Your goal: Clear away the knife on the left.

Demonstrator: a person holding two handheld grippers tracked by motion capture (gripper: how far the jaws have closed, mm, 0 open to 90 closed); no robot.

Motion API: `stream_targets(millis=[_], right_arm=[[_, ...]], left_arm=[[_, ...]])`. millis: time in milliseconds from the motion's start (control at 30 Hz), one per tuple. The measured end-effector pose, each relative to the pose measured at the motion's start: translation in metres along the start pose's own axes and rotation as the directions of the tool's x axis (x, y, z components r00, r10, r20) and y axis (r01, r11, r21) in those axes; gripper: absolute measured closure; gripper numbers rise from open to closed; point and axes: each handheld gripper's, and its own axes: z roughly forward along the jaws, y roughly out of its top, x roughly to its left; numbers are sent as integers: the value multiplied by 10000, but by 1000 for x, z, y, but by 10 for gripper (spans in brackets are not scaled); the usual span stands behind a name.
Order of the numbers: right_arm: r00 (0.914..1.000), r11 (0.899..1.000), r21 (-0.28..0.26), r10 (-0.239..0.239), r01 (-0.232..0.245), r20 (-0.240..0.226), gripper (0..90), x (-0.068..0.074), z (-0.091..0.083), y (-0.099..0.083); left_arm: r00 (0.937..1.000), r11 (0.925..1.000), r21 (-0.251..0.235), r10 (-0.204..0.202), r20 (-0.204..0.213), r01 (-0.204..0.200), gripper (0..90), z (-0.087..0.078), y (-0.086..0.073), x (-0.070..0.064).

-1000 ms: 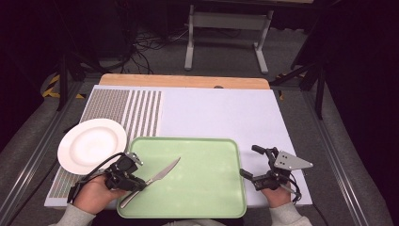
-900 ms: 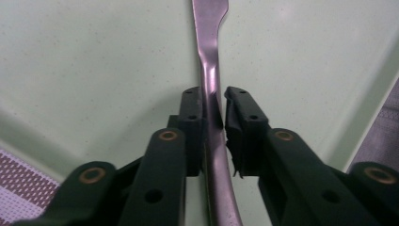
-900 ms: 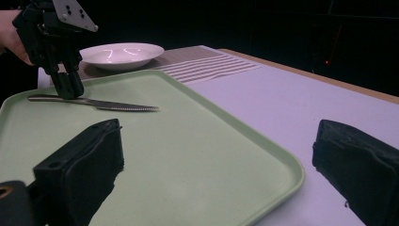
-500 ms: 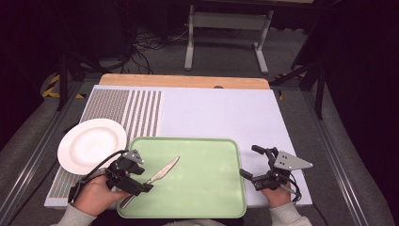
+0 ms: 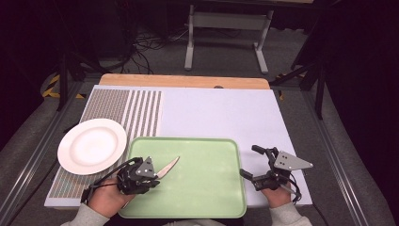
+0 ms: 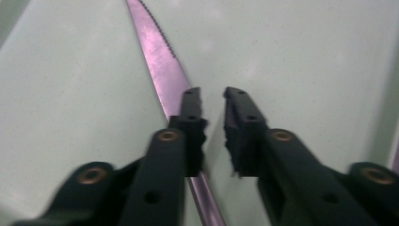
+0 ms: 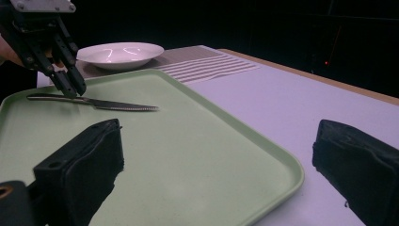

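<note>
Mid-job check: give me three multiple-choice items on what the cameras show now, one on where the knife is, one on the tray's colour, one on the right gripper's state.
1. Where does the knife lie?
A. on the white plate
B. on the tray
C. on the bare mat

2. What colour is the tray?
A. pale green
B. red
C. black

3. How does the right gripper stand?
A. shut on the knife
B. shut on the plate
C. open, holding nothing

Answers: 1 B, the blade rests on the tray floor by the left gripper. 2 A, green in the high view. 3 C, its jaws are wide apart beside the tray.
</note>
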Motion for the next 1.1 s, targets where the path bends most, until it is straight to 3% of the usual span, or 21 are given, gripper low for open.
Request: stream_targets(millis=[100,467,1100], right_arm=[[10000,10000,-4,3,-3,6,31,0,0,0],[10000,10000,3,-11,11,13,30,0,0,0],[10000,10000,23,16,-16,45,31,-1,0,-1]], left_arm=[[9997,9995,250,206,-123,-202,895,4,1,-2],[9959,9967,574,614,-665,-576,898,12,-1,-4],[9955,9980,618,-100,-947,159,898,9,-12,11]])
